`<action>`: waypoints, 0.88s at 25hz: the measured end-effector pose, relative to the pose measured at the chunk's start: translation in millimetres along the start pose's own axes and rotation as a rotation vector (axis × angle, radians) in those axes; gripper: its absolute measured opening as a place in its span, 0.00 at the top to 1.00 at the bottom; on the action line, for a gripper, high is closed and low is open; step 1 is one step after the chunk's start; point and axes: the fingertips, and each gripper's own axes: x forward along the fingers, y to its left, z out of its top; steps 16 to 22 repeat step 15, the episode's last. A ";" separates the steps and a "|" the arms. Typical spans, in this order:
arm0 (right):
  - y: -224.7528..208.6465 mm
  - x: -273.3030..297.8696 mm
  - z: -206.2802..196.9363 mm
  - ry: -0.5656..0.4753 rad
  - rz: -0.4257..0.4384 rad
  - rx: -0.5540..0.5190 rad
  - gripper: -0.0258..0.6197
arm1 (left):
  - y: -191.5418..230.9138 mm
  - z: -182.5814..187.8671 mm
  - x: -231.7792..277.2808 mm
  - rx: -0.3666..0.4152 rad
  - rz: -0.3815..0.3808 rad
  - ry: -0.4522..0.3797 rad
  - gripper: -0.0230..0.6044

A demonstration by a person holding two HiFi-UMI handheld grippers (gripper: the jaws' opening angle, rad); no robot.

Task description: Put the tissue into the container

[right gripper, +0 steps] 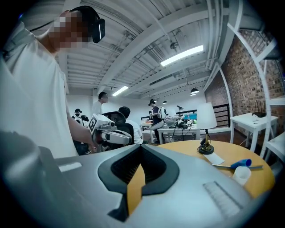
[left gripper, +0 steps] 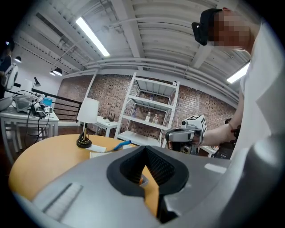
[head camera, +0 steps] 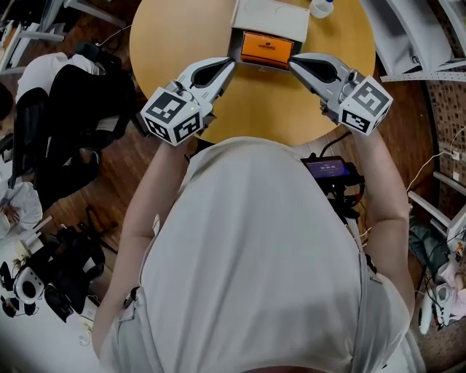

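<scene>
An orange tissue pack (head camera: 266,47) lies on the round wooden table (head camera: 182,44), at the near end of a white box-like container (head camera: 269,18). My left gripper (head camera: 230,65) points at the pack's near left corner, its jaws shut and empty. From the other side, my right gripper (head camera: 293,63) points at the near right corner, also shut with nothing held. The two tips stand a pack's width apart. In the left gripper view my own jaws (left gripper: 147,171) leave a thin slit through which table and a speck of orange show. The right gripper (right gripper: 137,176) shows the same closed slit.
A small table lamp (left gripper: 84,124), a white paper (left gripper: 102,153) and a blue pen (left gripper: 121,144) sit at the far side of the table; a white cup (right gripper: 242,175) stands by the pen. White shelving (left gripper: 151,111) and desks with people (right gripper: 156,111) surround the table.
</scene>
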 end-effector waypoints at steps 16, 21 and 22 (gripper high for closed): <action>-5.4 0.1 -1.3 0.004 -0.007 -0.002 0.96 | -1.6 1.2 7.7 0.002 -0.014 0.007 0.96; -5.4 0.1 -1.3 0.004 -0.007 -0.002 0.96 | -1.6 1.2 7.7 0.002 -0.014 0.007 0.96; -5.4 0.1 -1.3 0.004 -0.007 -0.002 0.96 | -1.6 1.2 7.7 0.002 -0.014 0.007 0.96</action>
